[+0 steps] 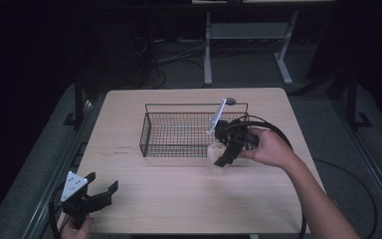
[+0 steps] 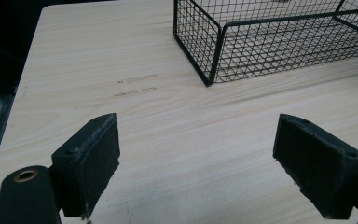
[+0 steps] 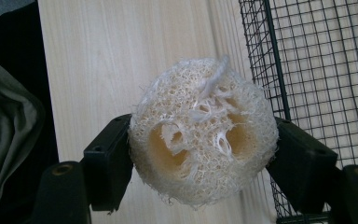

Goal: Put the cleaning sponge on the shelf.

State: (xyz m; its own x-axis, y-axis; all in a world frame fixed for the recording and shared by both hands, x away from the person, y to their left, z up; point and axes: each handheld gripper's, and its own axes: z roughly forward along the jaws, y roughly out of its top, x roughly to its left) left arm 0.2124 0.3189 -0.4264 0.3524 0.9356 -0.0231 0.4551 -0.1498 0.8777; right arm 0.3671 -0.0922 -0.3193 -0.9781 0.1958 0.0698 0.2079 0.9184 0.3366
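Pale wooden table [image 1: 179, 199]: a loofah [image 3: 200, 133] was clamped in the right gripper [image 1: 222, 149], just outside the wire basket [image 1: 179, 144]'s near corner; the left gripper [image 1: 99, 191] was held wide open, empty, well apart.

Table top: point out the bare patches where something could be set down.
Bare wood lies left of the wire basket to the table edge, and along the near edge between the left gripper and the loofah. It is crowded at the basket's near right corner, where the right gripper holds the loofah.

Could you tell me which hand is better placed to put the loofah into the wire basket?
Right. The right gripper is already shut on the loofah beside the wire basket, at its near edge. The left gripper is open with nothing between its jaws, near the table's front left corner.
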